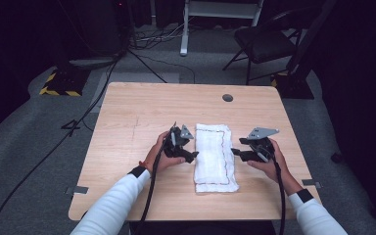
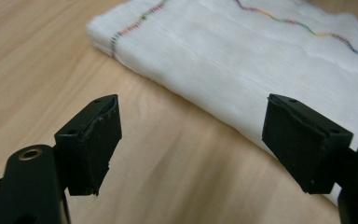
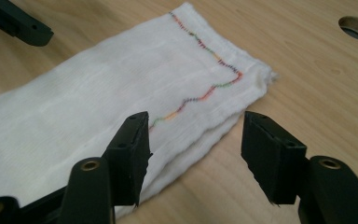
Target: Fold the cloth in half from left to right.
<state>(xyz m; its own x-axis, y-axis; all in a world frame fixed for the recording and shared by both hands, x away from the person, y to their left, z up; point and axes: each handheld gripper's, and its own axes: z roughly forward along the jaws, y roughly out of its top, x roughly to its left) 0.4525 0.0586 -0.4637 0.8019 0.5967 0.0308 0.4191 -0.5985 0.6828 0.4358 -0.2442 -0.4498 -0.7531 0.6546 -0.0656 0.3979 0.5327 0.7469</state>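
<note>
A white folded cloth [image 1: 215, 156] with a wavy multicoloured stitched line lies flat in the middle of the wooden table [image 1: 137, 112]. My left gripper [image 1: 192, 155] hovers at the cloth's left edge, jaws open and empty; in the left gripper view the cloth [image 2: 242, 51] lies just beyond its open gripper [image 2: 191, 140]. My right gripper [image 1: 235, 152] sits at the cloth's right edge, also open with nothing between its jaws. In the right gripper view the cloth [image 3: 121, 93] spreads ahead of that gripper [image 3: 196, 154], its folded layers showing at the near edge.
A round cable hole [image 1: 227, 98] sits in the table's far right part, also seen as the hole [image 3: 356, 25] in the right gripper view. Beyond the table stand a black chair [image 1: 264, 41], a white frame leg [image 1: 183, 29] and floor cables [image 1: 78, 122].
</note>
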